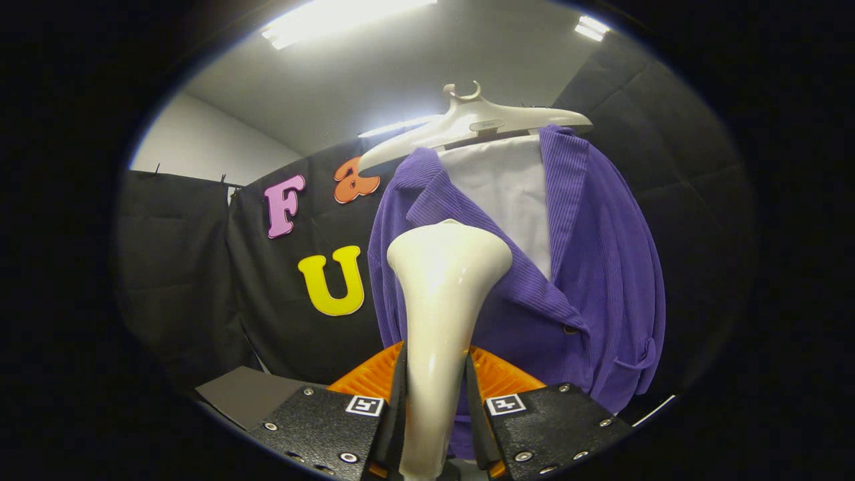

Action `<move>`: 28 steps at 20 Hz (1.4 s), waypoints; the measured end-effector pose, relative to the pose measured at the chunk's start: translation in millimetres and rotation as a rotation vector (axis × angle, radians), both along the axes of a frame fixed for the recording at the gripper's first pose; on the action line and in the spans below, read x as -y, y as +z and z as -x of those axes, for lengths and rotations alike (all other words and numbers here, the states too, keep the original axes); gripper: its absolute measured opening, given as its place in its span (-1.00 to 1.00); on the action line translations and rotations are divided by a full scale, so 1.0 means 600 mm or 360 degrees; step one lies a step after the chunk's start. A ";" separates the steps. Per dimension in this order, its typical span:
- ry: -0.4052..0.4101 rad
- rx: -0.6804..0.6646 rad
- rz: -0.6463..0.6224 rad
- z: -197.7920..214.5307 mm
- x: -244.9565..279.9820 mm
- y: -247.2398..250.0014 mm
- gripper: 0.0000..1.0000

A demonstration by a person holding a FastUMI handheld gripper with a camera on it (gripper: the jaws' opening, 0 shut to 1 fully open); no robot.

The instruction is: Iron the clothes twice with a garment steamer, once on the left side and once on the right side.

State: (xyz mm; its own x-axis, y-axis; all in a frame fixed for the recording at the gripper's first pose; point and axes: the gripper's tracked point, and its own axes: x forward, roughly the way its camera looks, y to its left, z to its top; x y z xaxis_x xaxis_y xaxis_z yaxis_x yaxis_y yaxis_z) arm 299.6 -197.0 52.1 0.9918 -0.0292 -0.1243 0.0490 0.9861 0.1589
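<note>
A cream garment steamer (441, 300) stands upright between my fingers, its wide head up and its handle pressed from both sides. My gripper (434, 401) is shut on that handle. Just beyond the steamer head hangs a purple ribbed cardigan (601, 267) over a white inner garment (507, 194), both on a white hanger (474, 120). The steamer head sits in front of the cardigan's left lapel; whether it touches the fabric I cannot tell. The cardigan's lower middle is hidden behind the steamer.
Black cloth booth walls (187, 267) stand behind and beside the clothes. A grey flat surface (247, 394) lies low to the left of the fingers. Ceiling lights (334, 20) glow above.
</note>
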 end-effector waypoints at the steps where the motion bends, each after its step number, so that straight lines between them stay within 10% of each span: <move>1: -0.0005 -0.0024 0.0000 0.006 0.001 -0.013 -0.18; 28: -0.0191 -0.0717 -0.0134 0.173 0.018 -0.475 -0.17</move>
State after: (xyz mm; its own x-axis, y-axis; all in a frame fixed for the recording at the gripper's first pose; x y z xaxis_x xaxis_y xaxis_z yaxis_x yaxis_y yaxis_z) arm 195.6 -207.5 -233.2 0.8289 -0.1120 -0.5481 0.2443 0.9539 0.1746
